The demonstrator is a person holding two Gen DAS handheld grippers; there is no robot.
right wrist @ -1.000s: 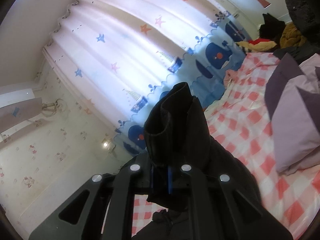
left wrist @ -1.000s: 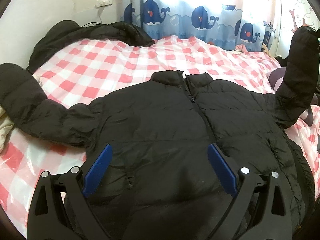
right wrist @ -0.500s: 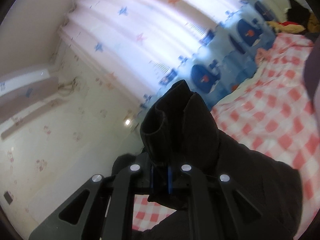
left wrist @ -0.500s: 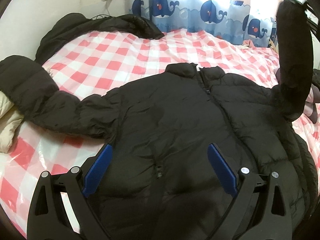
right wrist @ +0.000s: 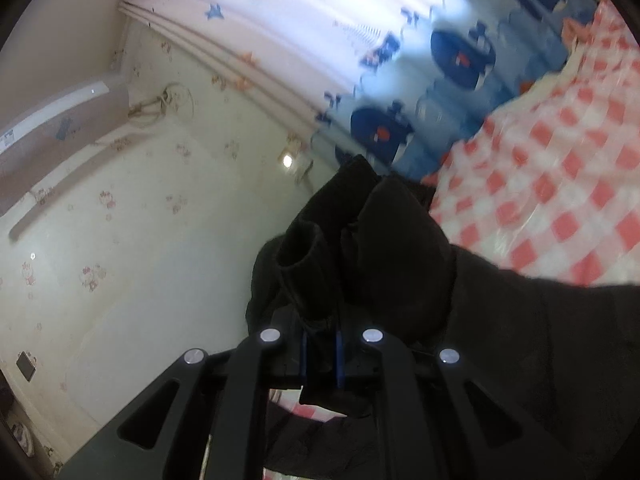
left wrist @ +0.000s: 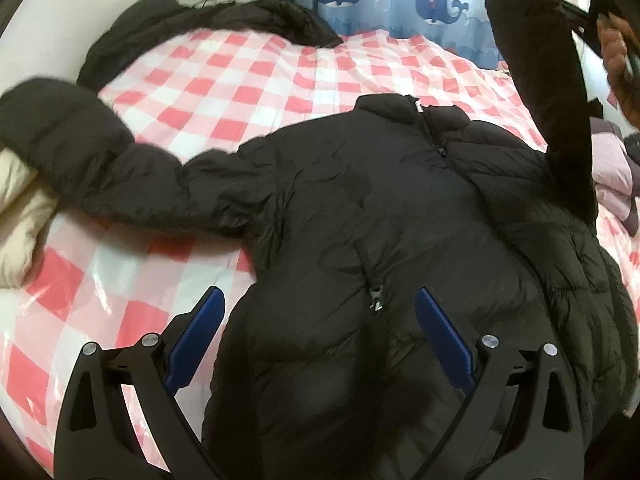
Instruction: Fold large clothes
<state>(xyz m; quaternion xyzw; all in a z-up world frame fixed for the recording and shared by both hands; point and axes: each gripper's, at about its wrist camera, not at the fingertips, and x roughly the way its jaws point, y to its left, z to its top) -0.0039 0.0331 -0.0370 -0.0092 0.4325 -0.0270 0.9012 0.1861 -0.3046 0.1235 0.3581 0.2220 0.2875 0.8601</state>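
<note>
Black quilted puffer jacket [left wrist: 360, 208] lies front up, zipped, across the bed's red-and-white checked sheet [left wrist: 224, 76], filling the middle and lower frame of your left view. Your left gripper [left wrist: 320, 320] hangs over its hem with jaws wide apart, holding nothing. Your right gripper [right wrist: 320, 354] has its jaws clamped on one sleeve cuff [right wrist: 308, 264], lifted at upper right. A second black coat [left wrist: 208, 20] sits bunched at upper left.

Black puffer jacket [left wrist: 360, 220] lies front-up, seemingly zipped, one sleeve [left wrist: 540, 80] raised.
</note>
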